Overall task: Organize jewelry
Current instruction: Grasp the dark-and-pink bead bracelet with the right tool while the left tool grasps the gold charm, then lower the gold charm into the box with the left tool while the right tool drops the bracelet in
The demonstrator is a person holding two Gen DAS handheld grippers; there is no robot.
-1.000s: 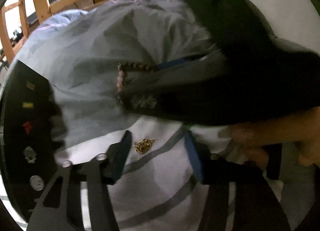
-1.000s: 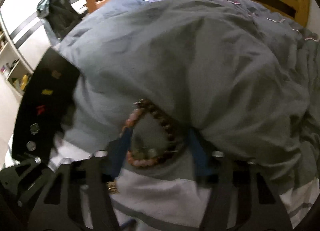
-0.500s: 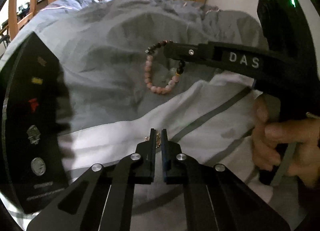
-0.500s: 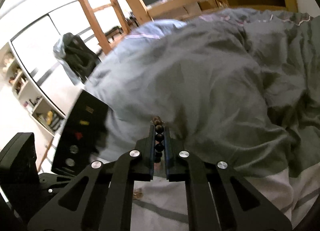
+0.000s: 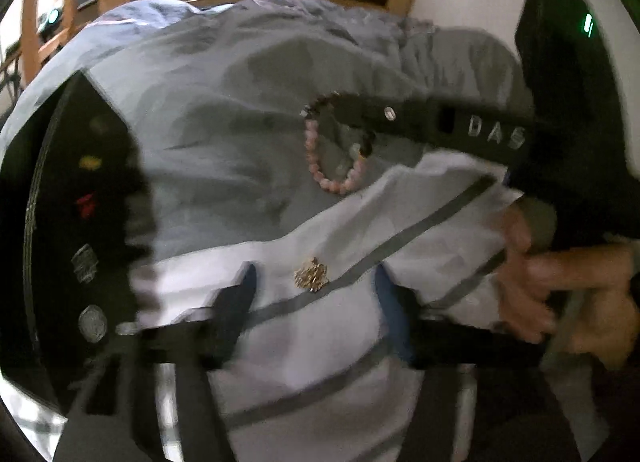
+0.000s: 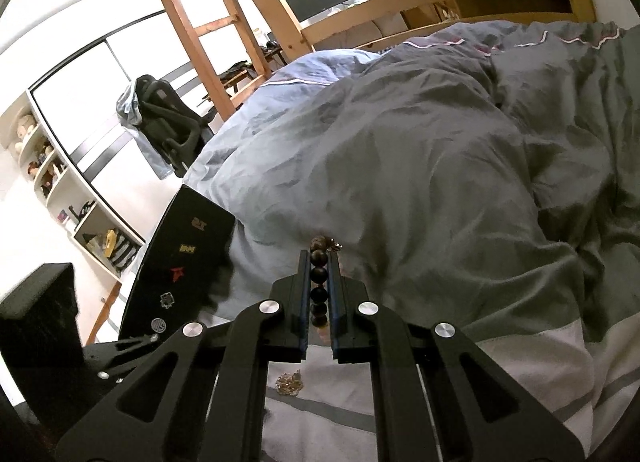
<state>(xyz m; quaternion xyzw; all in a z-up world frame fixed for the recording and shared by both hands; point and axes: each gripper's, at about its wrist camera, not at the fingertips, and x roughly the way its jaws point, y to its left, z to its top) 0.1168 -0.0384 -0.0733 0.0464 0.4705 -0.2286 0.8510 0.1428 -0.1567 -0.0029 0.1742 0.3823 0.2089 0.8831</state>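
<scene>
The left gripper (image 5: 314, 302) is spread wide over the white sheet (image 5: 320, 342), and a gold brooch (image 5: 311, 279) lies on the sheet between its fingers, touching neither. Beyond the brooch, the right gripper (image 5: 344, 108) reaches in from the right, pinching a bead bracelet (image 5: 332, 150) that dangles above the grey duvet (image 5: 240, 102). Left of the brooch lies a black board (image 5: 60, 222) bearing pins.

My left claw (image 5: 314, 298) is smeared by motion blur, its fingers soft at the edges. The small badges on the black board (image 5: 86, 222) are too blurred to read. The right claw (image 6: 320, 286) hides most of the bracelet (image 6: 319, 282).
</scene>
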